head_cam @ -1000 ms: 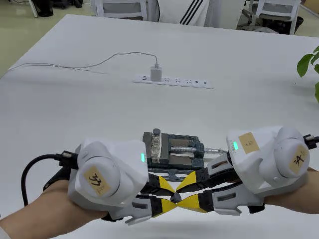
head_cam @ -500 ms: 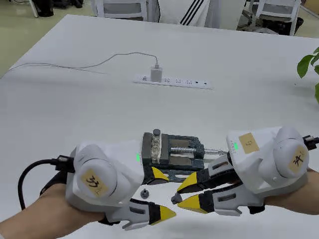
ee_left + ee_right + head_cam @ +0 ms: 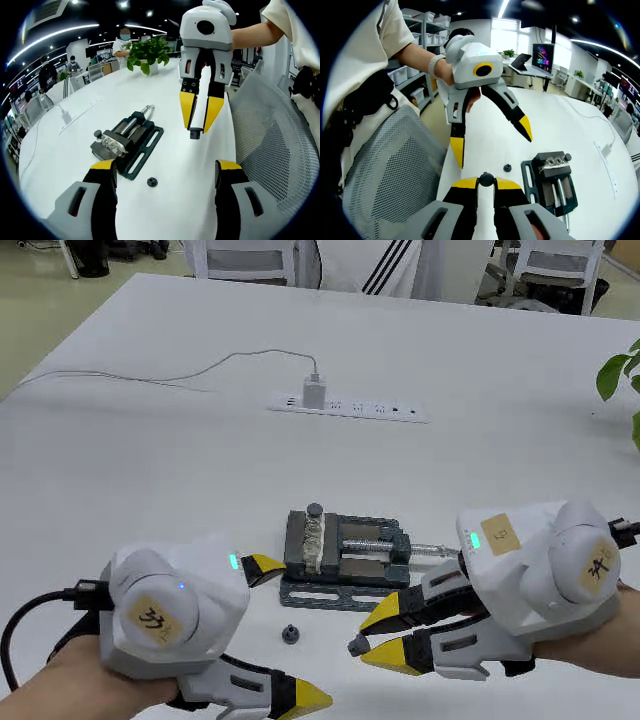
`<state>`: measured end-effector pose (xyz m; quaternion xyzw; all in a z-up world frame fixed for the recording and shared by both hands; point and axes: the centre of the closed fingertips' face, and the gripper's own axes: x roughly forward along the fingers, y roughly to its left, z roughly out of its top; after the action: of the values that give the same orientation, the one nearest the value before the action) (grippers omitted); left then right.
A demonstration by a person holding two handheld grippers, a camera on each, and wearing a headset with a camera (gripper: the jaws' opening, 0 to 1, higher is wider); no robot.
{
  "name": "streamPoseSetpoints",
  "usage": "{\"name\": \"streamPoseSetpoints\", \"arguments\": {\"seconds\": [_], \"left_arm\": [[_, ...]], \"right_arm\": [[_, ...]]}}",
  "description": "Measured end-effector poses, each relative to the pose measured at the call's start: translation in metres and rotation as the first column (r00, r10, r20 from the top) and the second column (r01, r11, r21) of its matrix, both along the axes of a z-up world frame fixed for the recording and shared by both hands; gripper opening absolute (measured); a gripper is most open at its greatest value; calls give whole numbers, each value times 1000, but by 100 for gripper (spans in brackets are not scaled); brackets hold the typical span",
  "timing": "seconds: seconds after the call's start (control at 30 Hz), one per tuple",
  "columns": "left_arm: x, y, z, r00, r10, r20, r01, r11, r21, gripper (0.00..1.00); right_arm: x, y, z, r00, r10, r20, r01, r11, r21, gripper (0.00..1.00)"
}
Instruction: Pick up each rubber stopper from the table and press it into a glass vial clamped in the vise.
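While the right gripper has its 2 yellow-tipped jaws closed on a dark rubber stopper, the left gripper hangs with its jaws spread wide and nothing between them. In the head view both sit low over the white table, the left one at the near left and the right one at the near right, tips pointing toward each other.

A loose stopper lies on the table between the 2 grippers, just in front of the vise and touching neither gripper. In the left gripper view that loose stopper lies just ahead of the open jaws, within their span. The right gripper comes in from above there, with the rubber stopper at its tips.

The vise stands mid-table and clamps a glass vial upright at its left end. A seated stopper sits in the vial's mouth.

In the right gripper view the rubber stopper sits at the very tips of the closed jaws, with the vise to the right.

Farther back lie a white power strip, a charger plugged into it and a cable. Plant leaves show at the right edge.
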<state>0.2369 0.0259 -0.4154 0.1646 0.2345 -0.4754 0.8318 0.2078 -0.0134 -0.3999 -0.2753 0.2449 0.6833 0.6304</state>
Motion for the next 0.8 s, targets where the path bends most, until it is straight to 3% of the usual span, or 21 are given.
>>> {"name": "streamPoseSetpoints", "arguments": {"seconds": [0.33, 0.43, 0.8], "left_arm": [[4, 17, -2, 991, 126, -41, -128, 991, -45, 99], [5, 19, 0, 984, 160, -77, -167, 982, -92, 99], [4, 29, 3, 974, 216, -64, -222, 968, -116, 99]], "right_arm": [[0, -2, -2, 1000, 4, 1, -4, 1000, -9, 7], [1, -2, -2, 1000, 2, 2, -2, 1000, -10, 7], [12, -11, -12, 1000, -1, 4, 1, 999, -49, 7]]}}
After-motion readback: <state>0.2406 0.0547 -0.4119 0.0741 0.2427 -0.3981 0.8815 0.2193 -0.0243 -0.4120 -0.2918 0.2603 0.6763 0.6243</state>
